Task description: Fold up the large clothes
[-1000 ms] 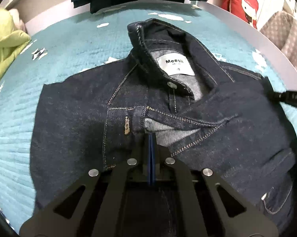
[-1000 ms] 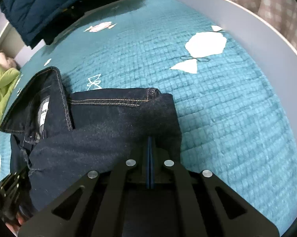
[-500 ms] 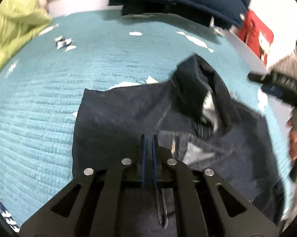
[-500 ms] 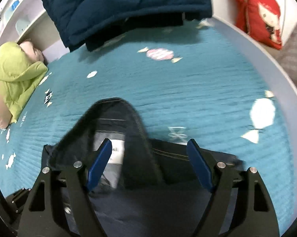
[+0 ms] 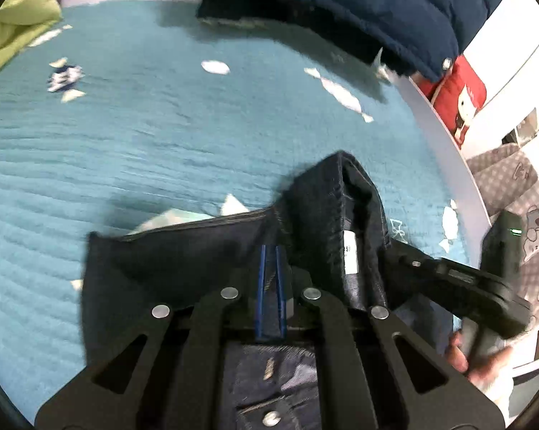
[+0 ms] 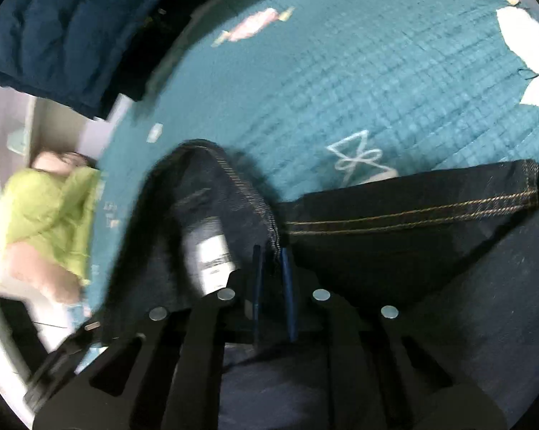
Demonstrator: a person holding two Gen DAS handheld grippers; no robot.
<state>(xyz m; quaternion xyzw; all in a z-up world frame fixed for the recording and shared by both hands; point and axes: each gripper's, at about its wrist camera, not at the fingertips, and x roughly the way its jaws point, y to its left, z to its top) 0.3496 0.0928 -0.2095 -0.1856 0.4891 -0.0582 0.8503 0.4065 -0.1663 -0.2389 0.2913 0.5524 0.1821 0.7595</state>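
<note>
A dark denim jacket (image 5: 183,251) is lying on a bed covered by a teal quilt (image 5: 162,136), its raised collar (image 5: 344,208) serving as the landmark here. Just left of the collar, the left tongs (image 5: 269,261) are sitting nearly closed, their blue pads (image 5: 262,286) pinching a fold of denim at the shoulder. In the right wrist view, the right tongs (image 6: 271,276) are sitting just right of the collar (image 6: 212,186), their blue pads (image 6: 287,286) drawn close together with the collar's stitched edge between them; the view is blurred, so how firmly they are gripping is hard to tell. A white neck label (image 6: 212,254) is showing inside the collar. To the right of the collar, a folded sleeve (image 6: 413,211) with tan stitching is lying across the jacket body. Beyond the collar, at the far edge of the bed, a navy padded coat (image 5: 359,7) is hanging over the quilt. Far to the left of the collar, a green garment (image 6: 51,211) is resting at the bedside. To the right, past the bed edge, a red cushion (image 5: 456,96) is standing.
</note>
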